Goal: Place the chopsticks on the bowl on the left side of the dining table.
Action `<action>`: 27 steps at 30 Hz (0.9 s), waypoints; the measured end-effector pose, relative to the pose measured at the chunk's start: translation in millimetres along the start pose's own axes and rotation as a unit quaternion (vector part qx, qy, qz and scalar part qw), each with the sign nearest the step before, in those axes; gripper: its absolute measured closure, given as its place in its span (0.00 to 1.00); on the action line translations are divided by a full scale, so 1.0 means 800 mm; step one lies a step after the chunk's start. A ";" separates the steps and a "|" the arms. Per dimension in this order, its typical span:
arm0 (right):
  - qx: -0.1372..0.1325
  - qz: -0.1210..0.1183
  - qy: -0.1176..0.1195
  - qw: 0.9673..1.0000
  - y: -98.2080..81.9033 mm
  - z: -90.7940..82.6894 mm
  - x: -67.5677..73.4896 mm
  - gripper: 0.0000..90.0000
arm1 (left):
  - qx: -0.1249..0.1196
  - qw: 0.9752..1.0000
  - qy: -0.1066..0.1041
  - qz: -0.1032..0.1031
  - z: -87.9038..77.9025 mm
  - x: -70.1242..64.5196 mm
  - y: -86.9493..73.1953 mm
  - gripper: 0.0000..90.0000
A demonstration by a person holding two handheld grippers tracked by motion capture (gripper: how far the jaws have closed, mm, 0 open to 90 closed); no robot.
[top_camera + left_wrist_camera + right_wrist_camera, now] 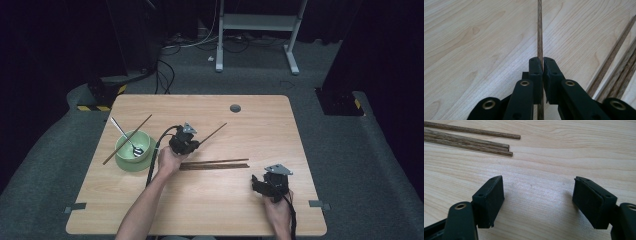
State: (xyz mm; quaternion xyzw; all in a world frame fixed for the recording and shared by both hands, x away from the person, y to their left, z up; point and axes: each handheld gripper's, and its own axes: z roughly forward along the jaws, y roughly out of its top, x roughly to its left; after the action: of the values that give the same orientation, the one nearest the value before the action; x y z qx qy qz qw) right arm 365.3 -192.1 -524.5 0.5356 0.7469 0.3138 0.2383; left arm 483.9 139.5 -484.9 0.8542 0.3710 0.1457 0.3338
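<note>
The left gripper is clamped on a single chopstick, which runs straight ahead out of its closed jaws along the gripper's own line, with the far end pointing away over the table. The green bowl, with a spoon and another chopstick propped in it, sits close beside this gripper on its outer side, so the left hand is by far the nearer one. The right gripper rests low on the wood with its jaws wide apart and holding nothing, and three more chopsticks lie flat ahead of it, crosswise to its jaws.
</note>
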 end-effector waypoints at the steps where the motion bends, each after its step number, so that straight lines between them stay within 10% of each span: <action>1: 0.000 0.000 0.000 1.000 0.000 0.000 0.000 0.27 | -0.004 1.000 0.001 0.000 -0.001 -0.001 0.000 0.95; 27: 0.000 0.000 0.000 1.000 0.000 0.000 0.000 0.27 | -0.018 1.000 -0.009 -0.018 -0.042 0.002 -0.002 0.95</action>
State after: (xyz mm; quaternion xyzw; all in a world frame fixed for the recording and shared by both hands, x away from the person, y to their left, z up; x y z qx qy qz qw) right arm 365.3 -192.1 -524.5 0.5357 0.7468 0.3141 0.2383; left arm 467.5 157.5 -461.2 0.8426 0.3805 0.1389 0.3550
